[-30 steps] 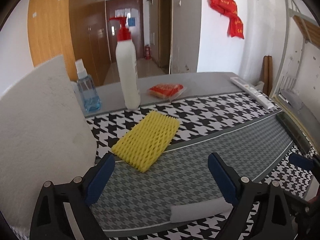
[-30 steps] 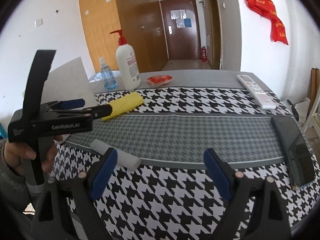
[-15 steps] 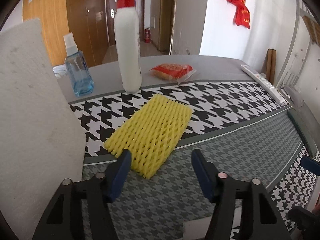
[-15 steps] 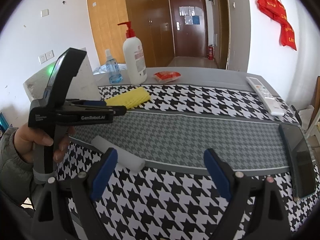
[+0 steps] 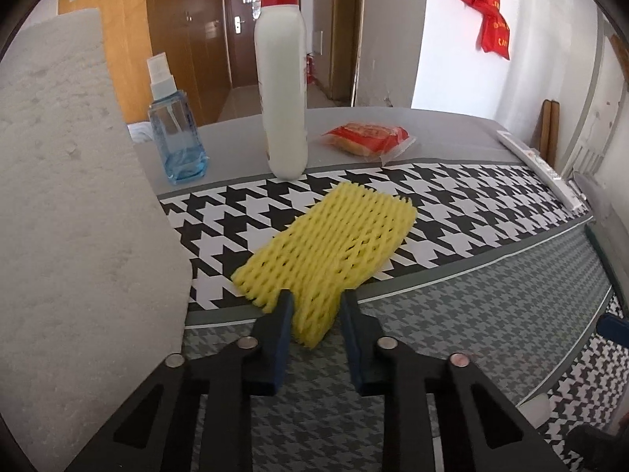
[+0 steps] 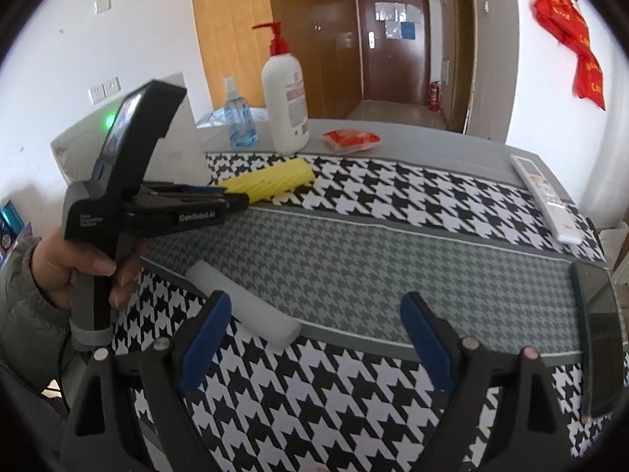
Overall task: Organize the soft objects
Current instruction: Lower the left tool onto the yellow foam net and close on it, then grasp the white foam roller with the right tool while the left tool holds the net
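A yellow foam net (image 5: 334, 244) lies flat on the houndstooth cloth (image 5: 471, 204). My left gripper (image 5: 314, 303) has its jaws closing on the net's near corner, which fills the gap so both pads touch it. The right wrist view shows this gripper (image 6: 241, 201) from the side, reaching the net (image 6: 271, 181). A white foam roll (image 6: 243, 314) lies on the cloth just beyond the left finger of my right gripper (image 6: 316, 299). That gripper hovers wide open with nothing between its jaws. A tall white foam board (image 5: 70, 196) stands at the left.
Behind the net stand a white pump bottle (image 5: 281, 98) and a blue spray bottle (image 5: 177, 141), with a red snack packet (image 5: 367, 137) to their right. A remote (image 6: 546, 196) and a dark phone (image 6: 597, 334) lie along the table's right side. A person's hand (image 6: 67, 271) holds the left gripper.
The left gripper moved forward and down to the yellow net, and its jaws narrowed from wide open to around the net's near corner. The right gripper stayed open and shifted slightly.
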`<state>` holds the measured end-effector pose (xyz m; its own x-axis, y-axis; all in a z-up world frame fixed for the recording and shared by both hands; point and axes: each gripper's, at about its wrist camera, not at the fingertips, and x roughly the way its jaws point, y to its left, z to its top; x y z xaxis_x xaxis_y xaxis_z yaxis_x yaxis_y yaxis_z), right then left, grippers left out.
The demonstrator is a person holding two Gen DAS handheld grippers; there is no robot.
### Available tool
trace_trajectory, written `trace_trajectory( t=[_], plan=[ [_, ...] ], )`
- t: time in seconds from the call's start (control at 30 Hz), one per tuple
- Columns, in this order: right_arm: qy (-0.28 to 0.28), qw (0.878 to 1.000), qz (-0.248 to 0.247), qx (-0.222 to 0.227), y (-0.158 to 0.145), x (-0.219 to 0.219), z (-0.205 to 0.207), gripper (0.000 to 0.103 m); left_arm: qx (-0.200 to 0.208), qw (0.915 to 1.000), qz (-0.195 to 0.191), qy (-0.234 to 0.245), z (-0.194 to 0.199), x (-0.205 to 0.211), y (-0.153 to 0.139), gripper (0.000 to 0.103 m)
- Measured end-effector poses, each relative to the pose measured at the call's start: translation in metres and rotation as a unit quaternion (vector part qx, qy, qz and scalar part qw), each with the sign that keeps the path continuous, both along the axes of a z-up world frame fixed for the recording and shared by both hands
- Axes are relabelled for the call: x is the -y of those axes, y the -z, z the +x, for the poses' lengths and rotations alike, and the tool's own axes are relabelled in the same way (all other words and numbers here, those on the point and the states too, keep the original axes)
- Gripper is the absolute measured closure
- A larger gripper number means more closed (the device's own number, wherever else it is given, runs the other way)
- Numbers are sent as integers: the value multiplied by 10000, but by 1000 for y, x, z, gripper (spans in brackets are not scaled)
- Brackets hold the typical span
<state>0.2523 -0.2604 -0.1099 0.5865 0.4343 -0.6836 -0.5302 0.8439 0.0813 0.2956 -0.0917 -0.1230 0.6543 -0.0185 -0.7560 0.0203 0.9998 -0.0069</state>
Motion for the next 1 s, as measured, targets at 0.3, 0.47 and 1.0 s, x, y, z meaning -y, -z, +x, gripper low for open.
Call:
trace_trajectory(
  t=[0.3,0.47,1.0],
  plan=[
    [-180,9996,-119,-153,3,-13,6,12,140,9998,-70,155,-11,-1,-7,94],
    [-409,9988,-182,-187,6,-23,6,12,352,9991,-127,207,-21,-2,-17,94],
    [-857,9926,-831,-224,26,-47,8,36,547,9973,-260,405,-35,-2,-29,94]
  ],
)
